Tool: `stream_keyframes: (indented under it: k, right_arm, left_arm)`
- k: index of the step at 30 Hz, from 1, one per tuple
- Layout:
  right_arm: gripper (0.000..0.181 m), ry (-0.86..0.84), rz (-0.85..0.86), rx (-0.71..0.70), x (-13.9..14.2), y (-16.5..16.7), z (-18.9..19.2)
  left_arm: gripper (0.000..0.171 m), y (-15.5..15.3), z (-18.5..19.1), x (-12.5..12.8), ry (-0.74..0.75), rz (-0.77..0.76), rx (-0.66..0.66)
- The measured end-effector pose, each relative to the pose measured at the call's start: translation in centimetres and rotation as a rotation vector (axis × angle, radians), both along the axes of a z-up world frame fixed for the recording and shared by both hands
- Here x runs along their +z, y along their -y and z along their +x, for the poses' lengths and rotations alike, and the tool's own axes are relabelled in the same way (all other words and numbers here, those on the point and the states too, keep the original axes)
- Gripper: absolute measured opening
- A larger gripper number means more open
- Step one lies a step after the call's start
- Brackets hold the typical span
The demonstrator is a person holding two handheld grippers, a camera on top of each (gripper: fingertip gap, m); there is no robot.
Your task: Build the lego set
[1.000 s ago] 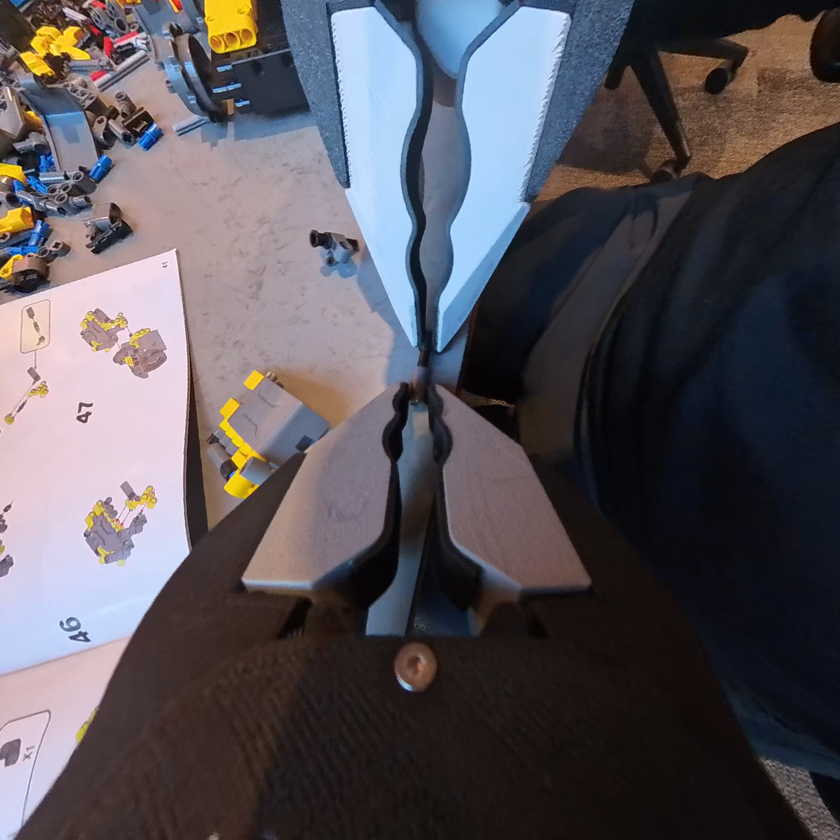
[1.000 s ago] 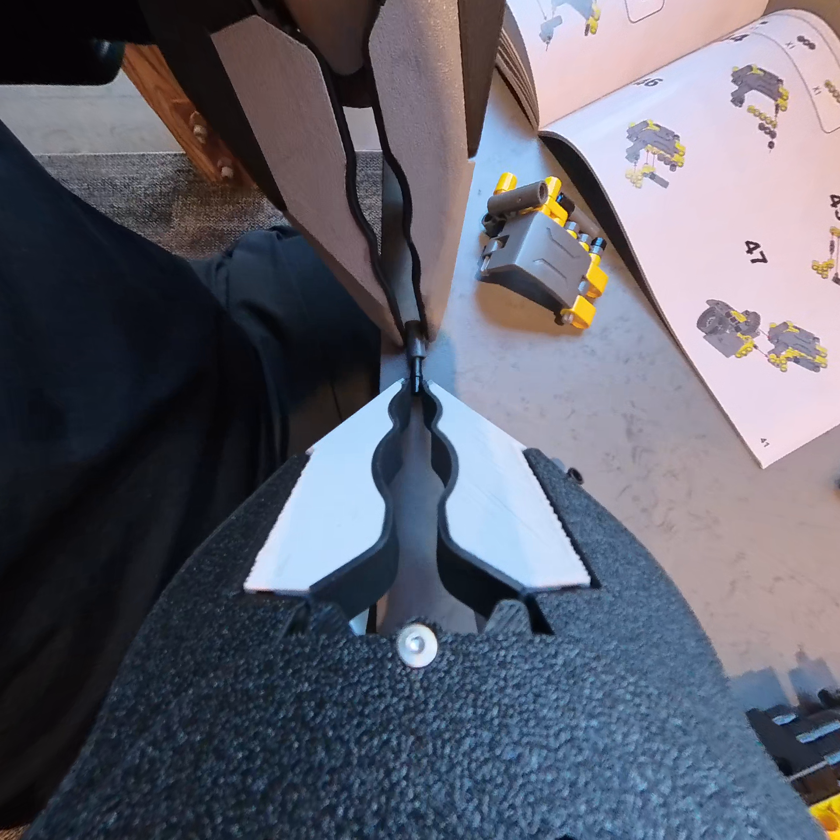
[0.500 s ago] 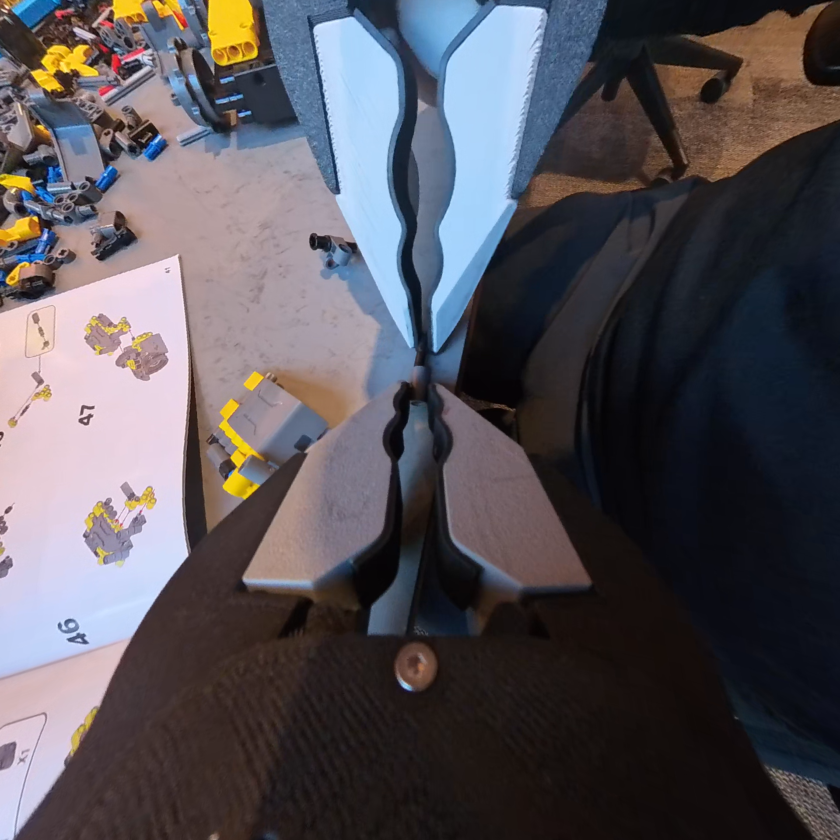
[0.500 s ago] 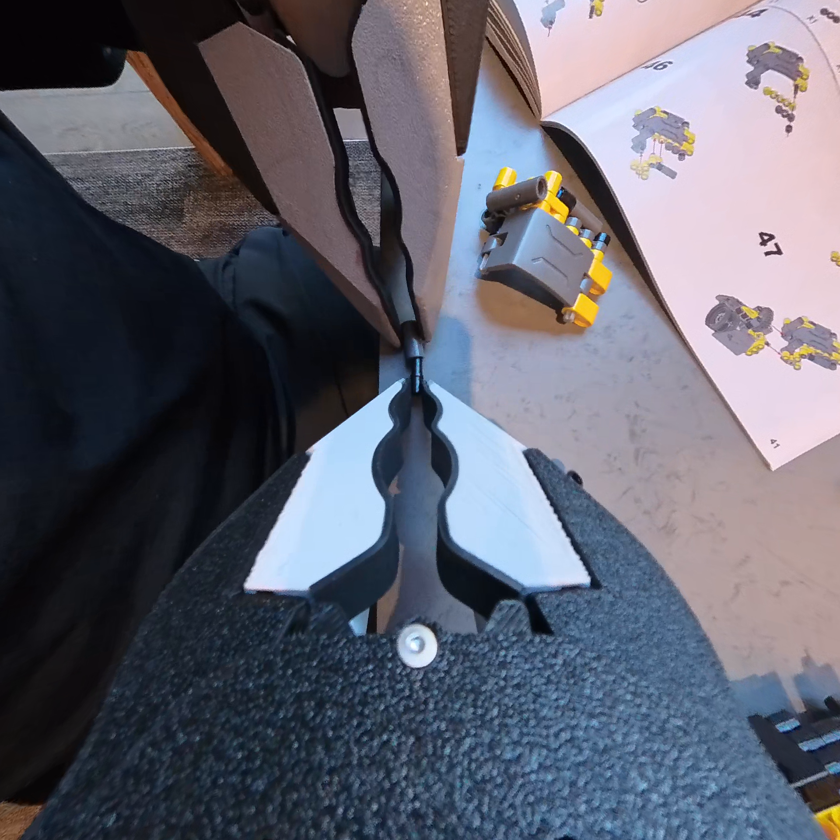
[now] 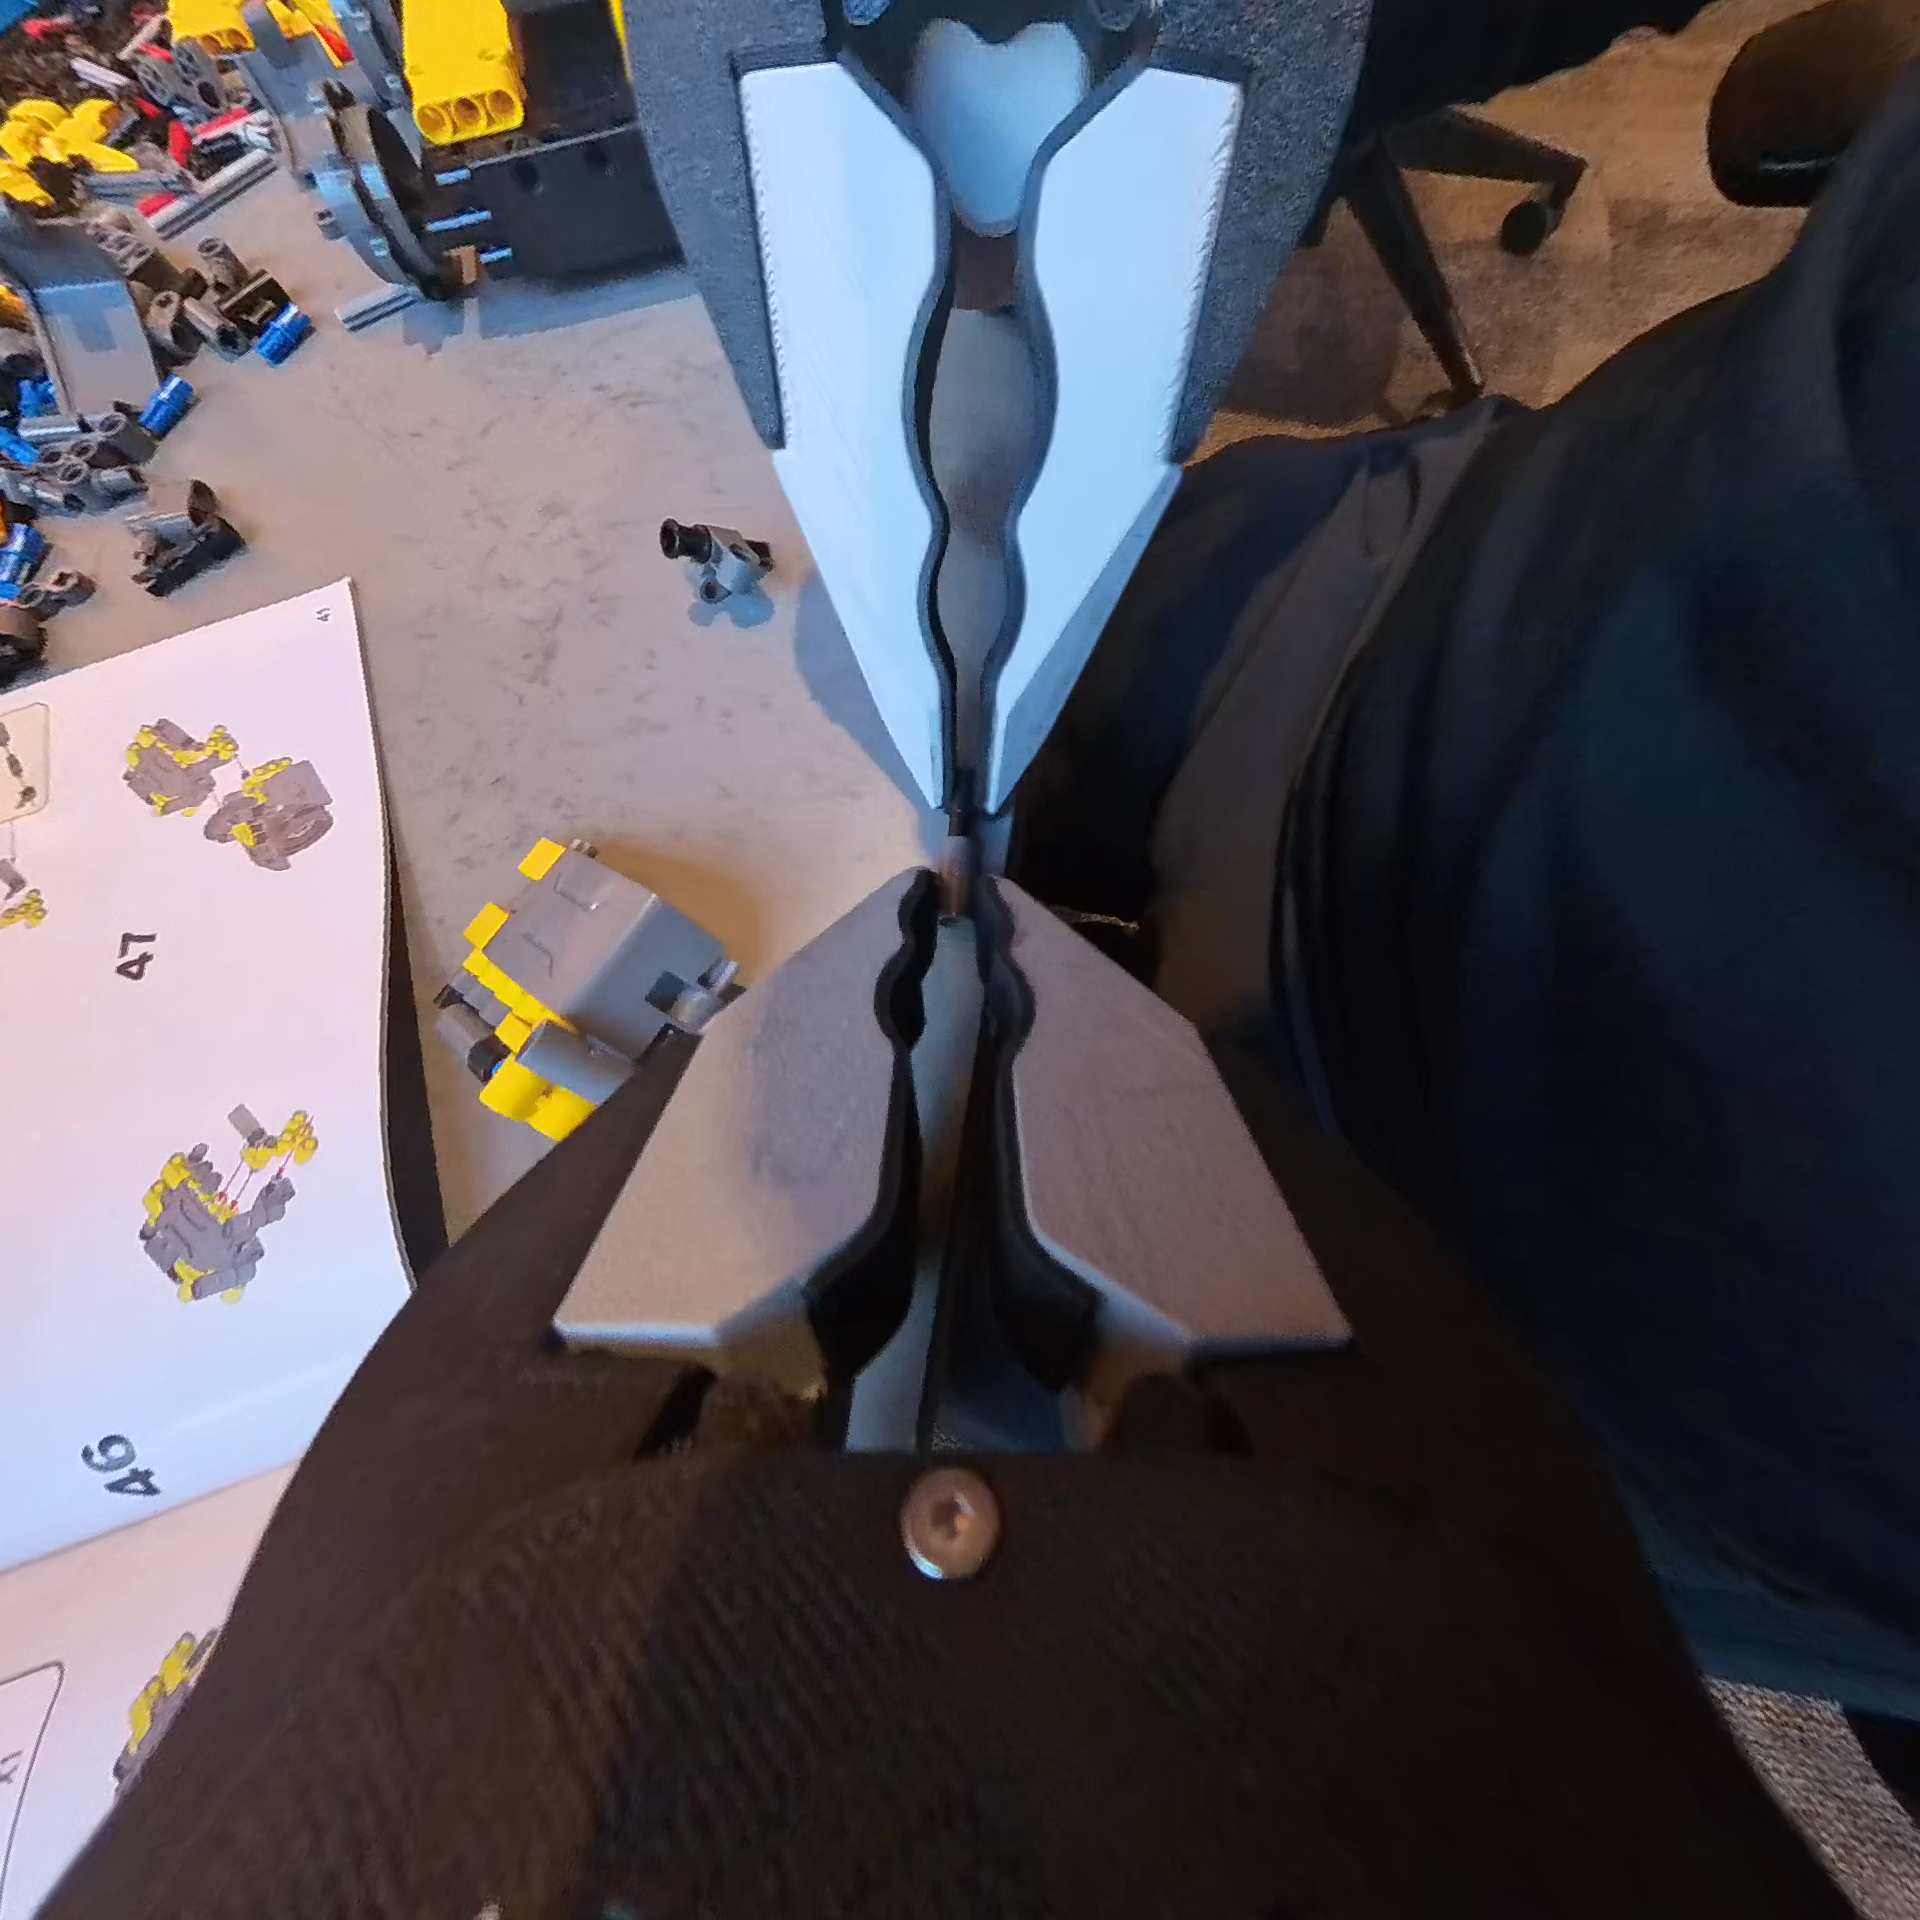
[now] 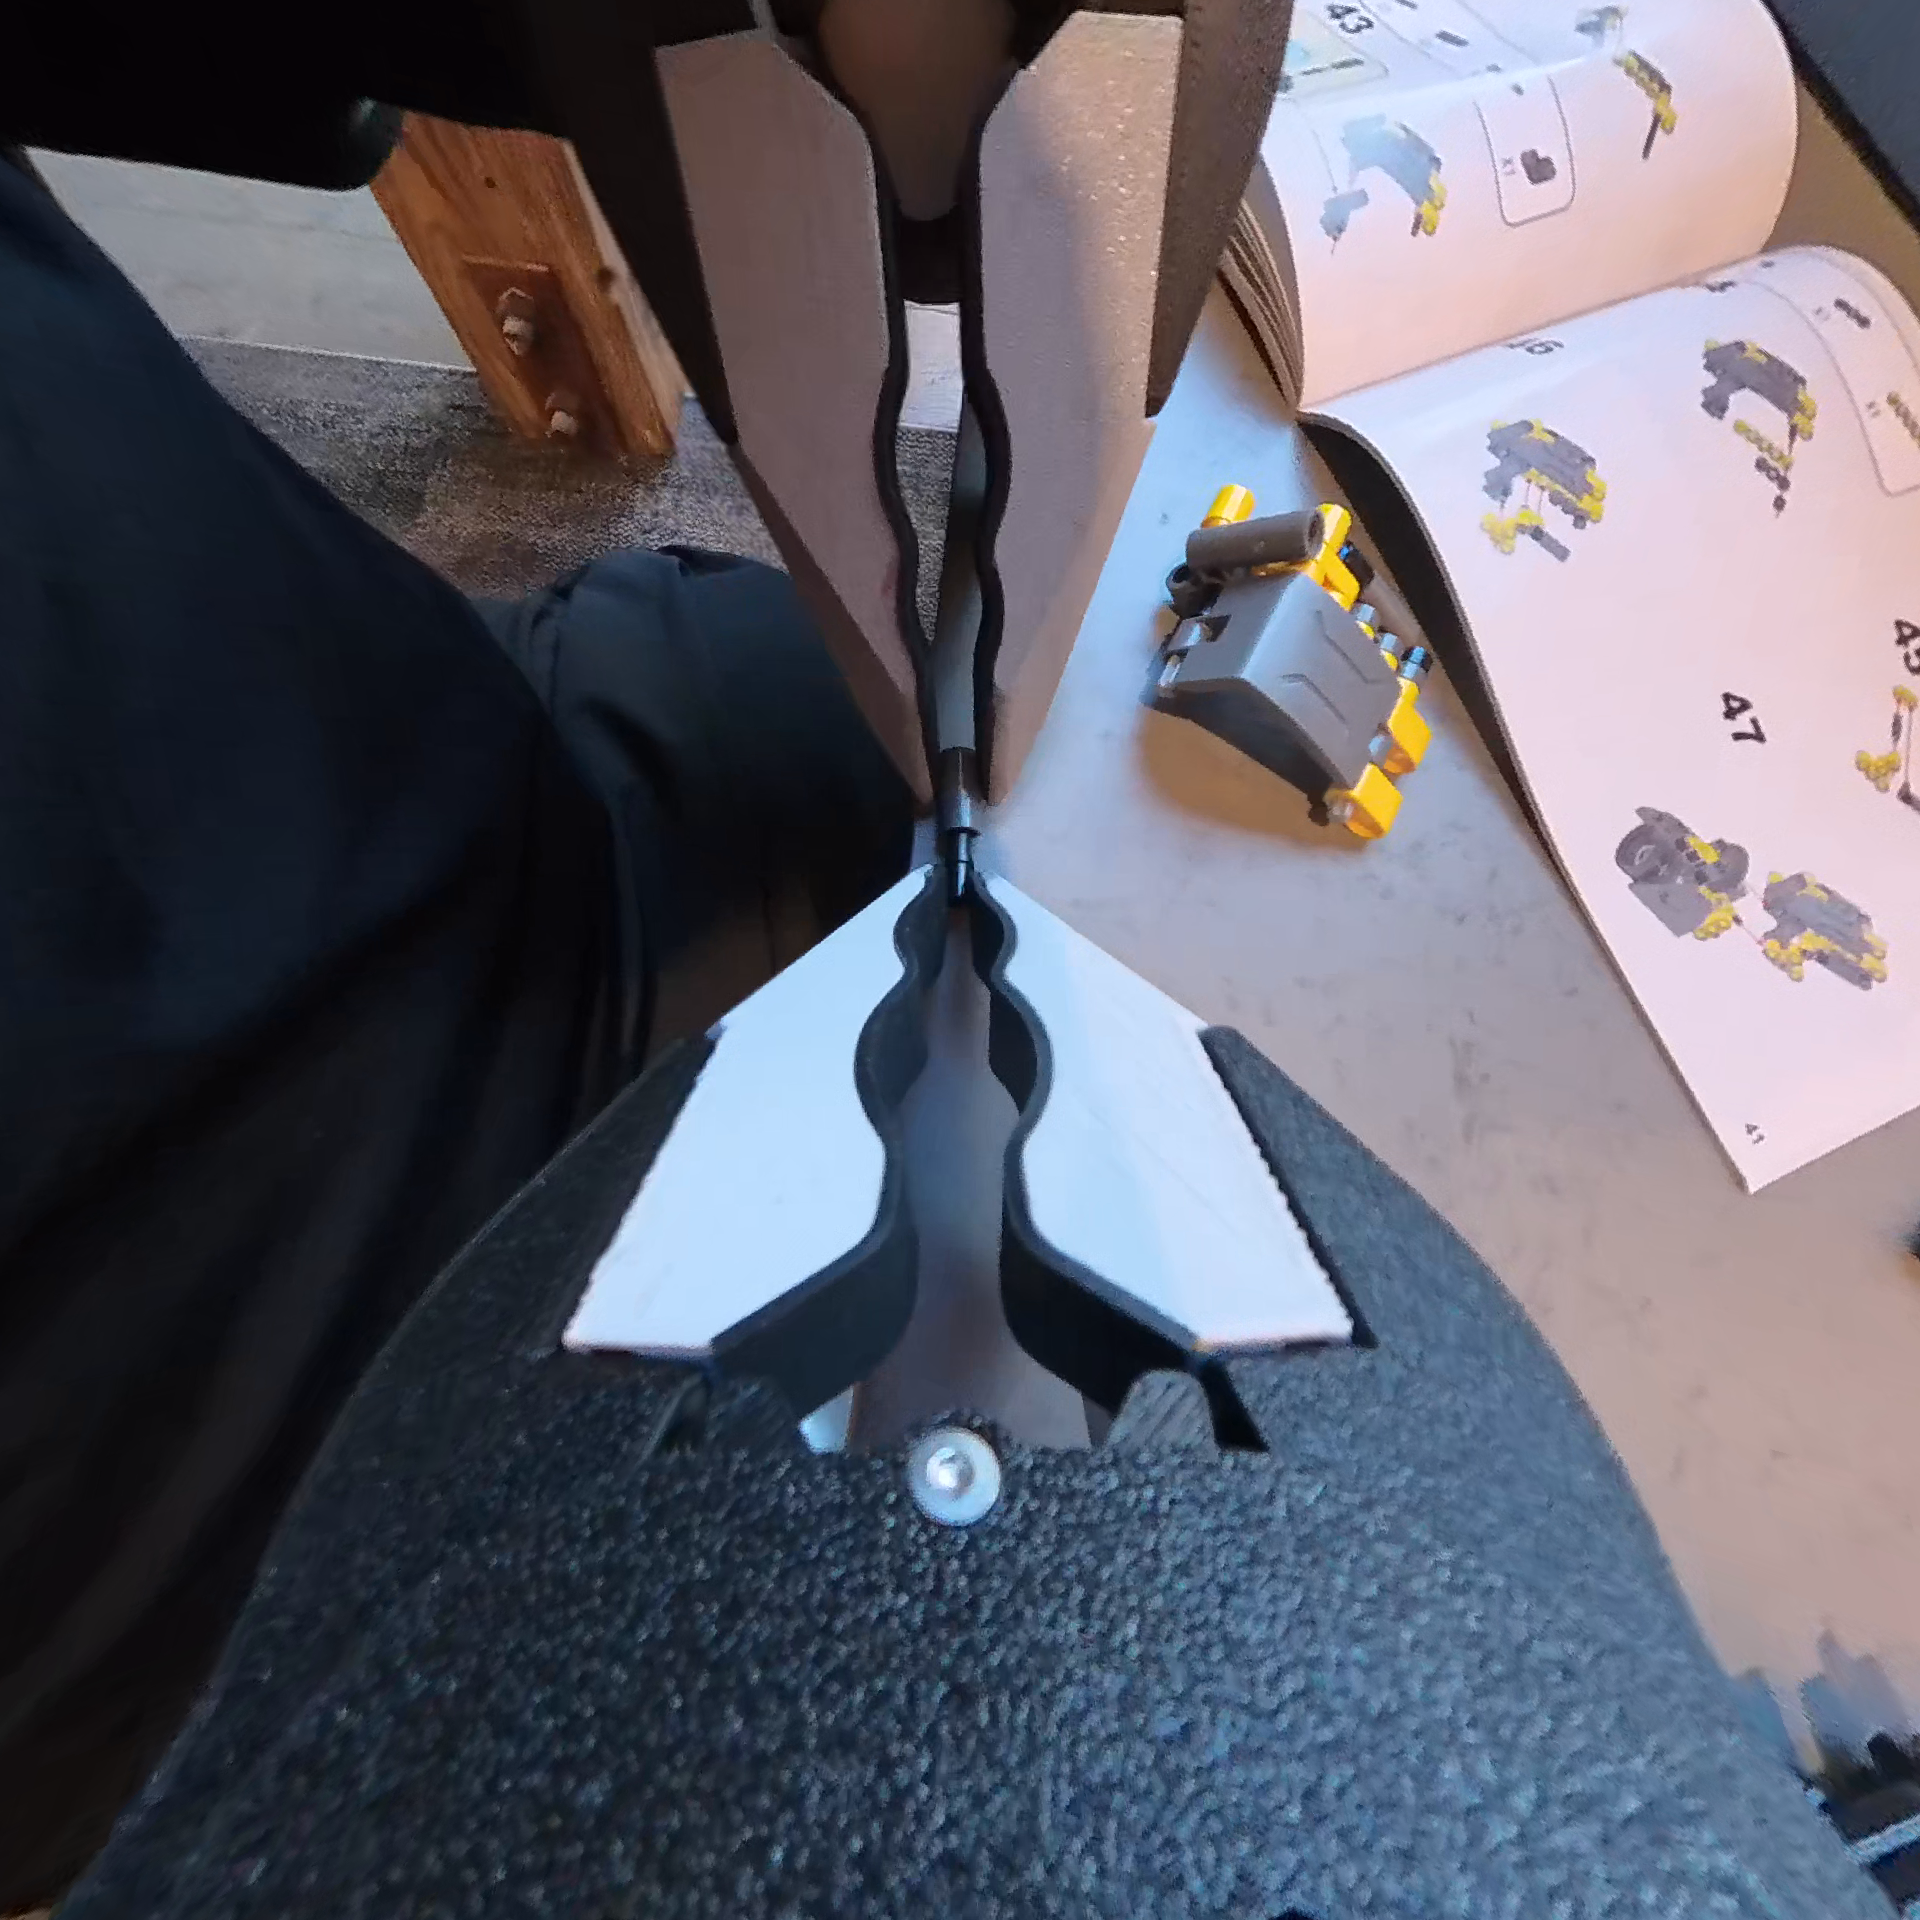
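Note:
My left gripper [image 5: 956, 896] has grey fingers and is shut on a small grey sleeve piece [image 5: 954, 862]. My right gripper [image 6: 956, 885] has white fingers and is shut on a thin black pin [image 6: 956, 831]. The two grippers meet tip to tip over the table's edge. The pin's far end sits in the grey sleeve [image 6: 956, 717] between the left fingers. The right gripper also shows in the left wrist view [image 5: 966, 800], and the left gripper in the right wrist view [image 6: 961, 774]. A grey and yellow brick assembly [image 5: 582, 987] [image 6: 1288, 665] lies on the table beside them.
An open instruction booklet [image 5: 177, 1039] [image 6: 1662, 623] lies past the assembly. A small grey connector [image 5: 717, 561] lies alone. A pile of loose parts [image 5: 104, 260] and a black and yellow build [image 5: 499, 135] are farther off. A person's dark clothing [image 5: 1558, 935] is close by, with a wooden leg [image 6: 520, 301] beyond. The tips of both grippers are at nearly the same place.
Both grippers have turned slightly against each other, so each looks more upright in the other's view. They stay tip to tip, still holding the pin and the sleeve.

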State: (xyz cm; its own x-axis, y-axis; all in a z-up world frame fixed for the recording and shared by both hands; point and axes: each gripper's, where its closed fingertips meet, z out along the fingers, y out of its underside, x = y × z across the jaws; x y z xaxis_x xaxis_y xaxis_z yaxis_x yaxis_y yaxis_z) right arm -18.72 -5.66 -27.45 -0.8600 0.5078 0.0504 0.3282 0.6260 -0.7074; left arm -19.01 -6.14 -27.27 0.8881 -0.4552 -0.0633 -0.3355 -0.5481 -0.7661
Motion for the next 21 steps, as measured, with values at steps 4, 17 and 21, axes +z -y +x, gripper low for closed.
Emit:
stream_keyframes:
  k: [4, 17, 21]
  right_arm:
    - [0.002, -0.061, 0.036, 0.032, 0.0, 0.2, 0.2]
    - [0.002, -0.129, 0.079, -0.117, 0.2, 0.0, -0.6]
    - [0.002, -0.095, 0.045, -0.170, 0.2, 0.0, -0.9]
  left_arm:
    - [0.006, 0.2, 0.2, 0.0, 0.020, -0.003, -0.018]
    - [0.006, -0.1, -0.5, 0.1, 0.056, 0.000, 0.083]
    - [0.005, -0.2, -0.8, 0.2, 0.086, -0.001, 0.118]
